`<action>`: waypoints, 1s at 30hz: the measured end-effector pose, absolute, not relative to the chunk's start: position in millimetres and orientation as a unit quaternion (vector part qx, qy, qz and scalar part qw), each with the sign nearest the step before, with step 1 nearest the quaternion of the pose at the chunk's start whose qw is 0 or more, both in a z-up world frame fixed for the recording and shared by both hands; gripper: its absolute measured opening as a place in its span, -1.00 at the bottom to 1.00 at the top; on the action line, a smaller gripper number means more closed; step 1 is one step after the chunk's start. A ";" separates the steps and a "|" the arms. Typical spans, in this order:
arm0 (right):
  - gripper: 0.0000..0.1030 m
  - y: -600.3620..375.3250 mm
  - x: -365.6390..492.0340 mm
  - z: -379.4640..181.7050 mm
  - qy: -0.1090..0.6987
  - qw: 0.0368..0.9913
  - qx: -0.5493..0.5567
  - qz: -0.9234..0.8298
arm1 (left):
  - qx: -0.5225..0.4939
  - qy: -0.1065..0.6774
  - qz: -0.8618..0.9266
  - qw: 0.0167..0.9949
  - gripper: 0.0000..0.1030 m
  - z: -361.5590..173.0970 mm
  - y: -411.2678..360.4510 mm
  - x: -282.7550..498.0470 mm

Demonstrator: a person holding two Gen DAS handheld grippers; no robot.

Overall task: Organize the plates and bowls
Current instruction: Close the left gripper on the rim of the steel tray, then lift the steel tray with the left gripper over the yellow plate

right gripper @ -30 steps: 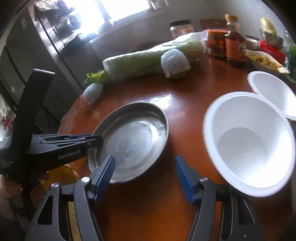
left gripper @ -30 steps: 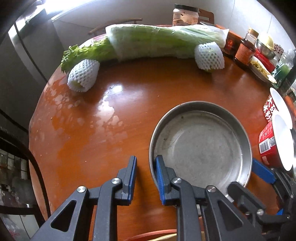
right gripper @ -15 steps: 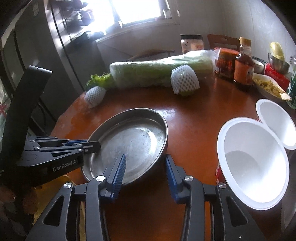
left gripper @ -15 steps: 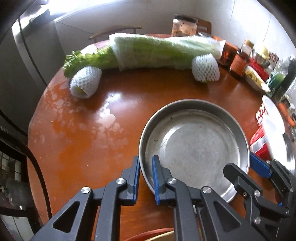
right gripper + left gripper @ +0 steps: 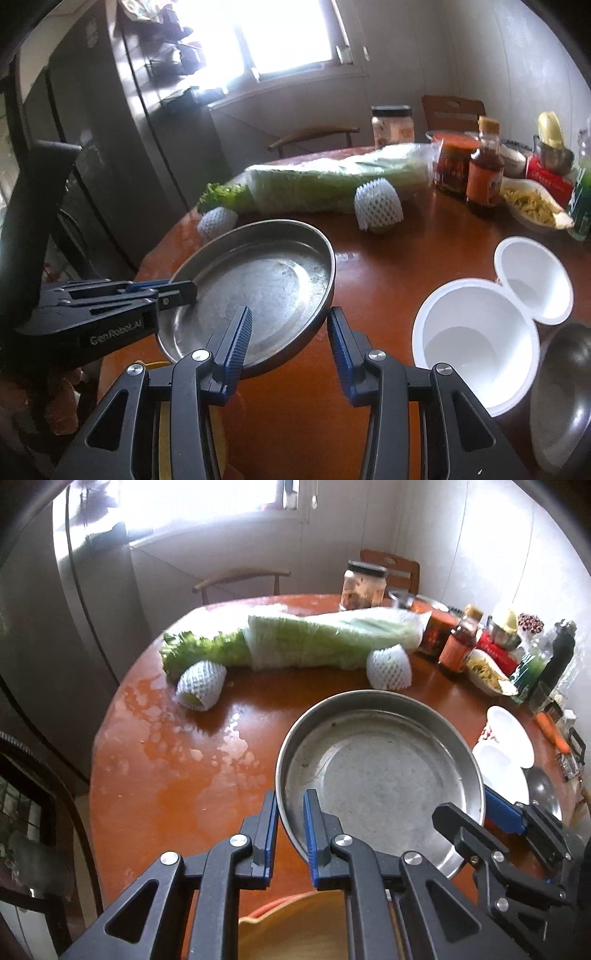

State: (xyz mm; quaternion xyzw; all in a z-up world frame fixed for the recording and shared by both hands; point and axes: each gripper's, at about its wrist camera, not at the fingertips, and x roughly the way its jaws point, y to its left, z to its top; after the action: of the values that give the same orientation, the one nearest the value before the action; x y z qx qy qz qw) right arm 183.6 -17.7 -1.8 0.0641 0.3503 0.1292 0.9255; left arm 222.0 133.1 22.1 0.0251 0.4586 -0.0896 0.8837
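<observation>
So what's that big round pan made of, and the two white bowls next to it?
The round pan looks like metal, likely stainless steel: grey, shiny, with dull scuffs inside. The left tool pinches its rim. The two white bowls look like thin plastic or foam: plain matte white with thin rims. I can't tell which.
</observation>
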 end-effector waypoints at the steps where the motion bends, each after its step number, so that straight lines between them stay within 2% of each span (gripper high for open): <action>1: -0.15 -17.5 179.8 1.8 0.347 0.926 0.066 0.131 | 0.024 0.453 -0.088 0.887 -0.74 27.2 133.9 217.4; 30: -0.14 -3.8 106.6 65.4 0.289 0.941 0.035 0.172 | 0.006 0.388 -0.065 0.919 -0.73 89.9 150.0 133.1</action>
State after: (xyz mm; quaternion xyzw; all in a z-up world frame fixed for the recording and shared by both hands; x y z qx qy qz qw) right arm 106.6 -3.8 65.4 0.0348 0.2895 0.1723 0.9409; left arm 133.1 150.0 89.9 0.0056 0.3883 -0.0654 0.9192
